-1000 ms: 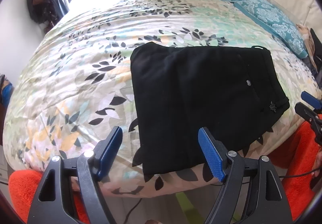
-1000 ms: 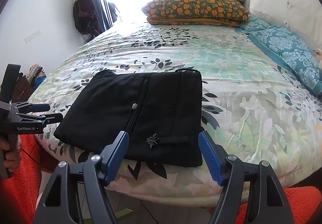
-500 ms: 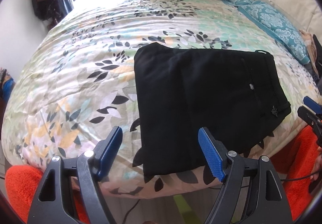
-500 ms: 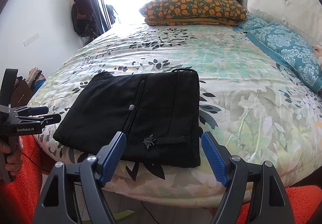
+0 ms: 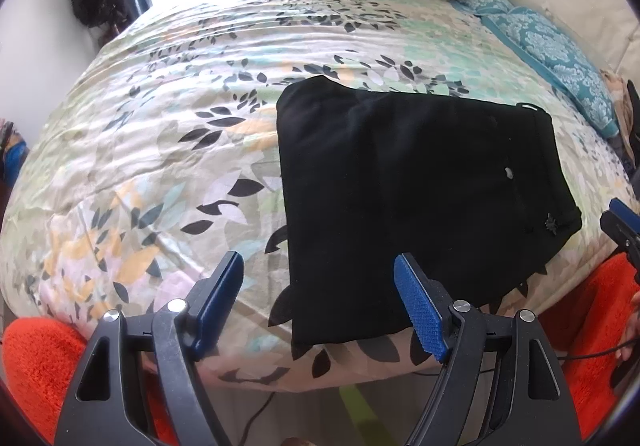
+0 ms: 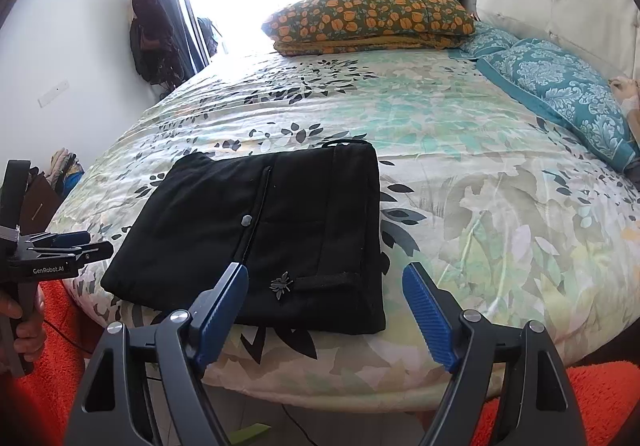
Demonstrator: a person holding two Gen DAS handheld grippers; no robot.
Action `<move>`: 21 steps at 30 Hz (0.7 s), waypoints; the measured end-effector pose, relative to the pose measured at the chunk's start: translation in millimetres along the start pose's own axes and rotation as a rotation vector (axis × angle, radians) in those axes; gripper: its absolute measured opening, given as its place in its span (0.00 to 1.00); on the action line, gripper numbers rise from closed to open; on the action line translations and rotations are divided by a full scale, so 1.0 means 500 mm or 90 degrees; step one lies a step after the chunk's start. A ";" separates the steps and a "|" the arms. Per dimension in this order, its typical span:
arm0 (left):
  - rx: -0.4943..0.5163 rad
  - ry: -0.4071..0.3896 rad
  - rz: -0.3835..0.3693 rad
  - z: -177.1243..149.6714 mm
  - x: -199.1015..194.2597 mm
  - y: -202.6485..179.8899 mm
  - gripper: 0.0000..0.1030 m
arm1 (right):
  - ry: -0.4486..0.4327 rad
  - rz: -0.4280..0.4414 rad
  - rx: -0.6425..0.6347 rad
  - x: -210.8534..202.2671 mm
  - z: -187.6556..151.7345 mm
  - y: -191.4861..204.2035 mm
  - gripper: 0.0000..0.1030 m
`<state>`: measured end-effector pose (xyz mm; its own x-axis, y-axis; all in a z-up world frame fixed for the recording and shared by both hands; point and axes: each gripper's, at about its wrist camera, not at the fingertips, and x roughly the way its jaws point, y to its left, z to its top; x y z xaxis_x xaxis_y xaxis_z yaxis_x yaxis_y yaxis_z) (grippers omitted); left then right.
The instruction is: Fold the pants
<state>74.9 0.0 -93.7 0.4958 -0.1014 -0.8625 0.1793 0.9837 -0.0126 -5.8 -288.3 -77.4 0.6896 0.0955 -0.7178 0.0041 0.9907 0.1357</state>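
Floral bedspread [image 6: 460,173] carries the black fabric pants [image 6: 272,230], folded into a flat rectangle near the bed's front edge. They look soft, light and limp; corners seem the best hold. Left tool [image 5: 318,302] and right tool [image 6: 326,310] hover agape, empty.

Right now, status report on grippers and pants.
Left gripper and right gripper: jaws open, empty. Black pants folded flat on bedspread. Nothing in the way.
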 end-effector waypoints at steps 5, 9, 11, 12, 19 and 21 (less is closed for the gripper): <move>0.004 -0.001 0.002 -0.001 0.001 -0.002 0.77 | 0.003 -0.001 -0.006 0.001 -0.002 0.003 0.77; -0.002 0.007 0.006 -0.002 0.009 0.005 0.77 | 0.007 0.000 0.006 0.004 -0.002 -0.006 0.77; -0.006 0.011 0.010 -0.003 0.013 0.008 0.77 | 0.009 0.001 0.015 0.005 -0.003 -0.010 0.77; -0.006 0.013 0.013 -0.004 0.014 0.009 0.77 | 0.009 0.001 0.018 0.006 -0.003 -0.012 0.77; 0.004 0.015 0.025 -0.007 0.018 0.007 0.77 | 0.017 0.002 0.019 0.012 -0.003 -0.012 0.77; 0.006 0.019 0.025 -0.008 0.021 0.006 0.77 | 0.020 0.003 0.016 0.014 -0.004 -0.010 0.77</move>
<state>77.3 2.5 -104.6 0.4778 -0.0576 -0.8766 0.1676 0.9855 0.0266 -2.5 -292.3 -84.4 0.6672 0.1037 -0.7376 0.0196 0.9875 0.1565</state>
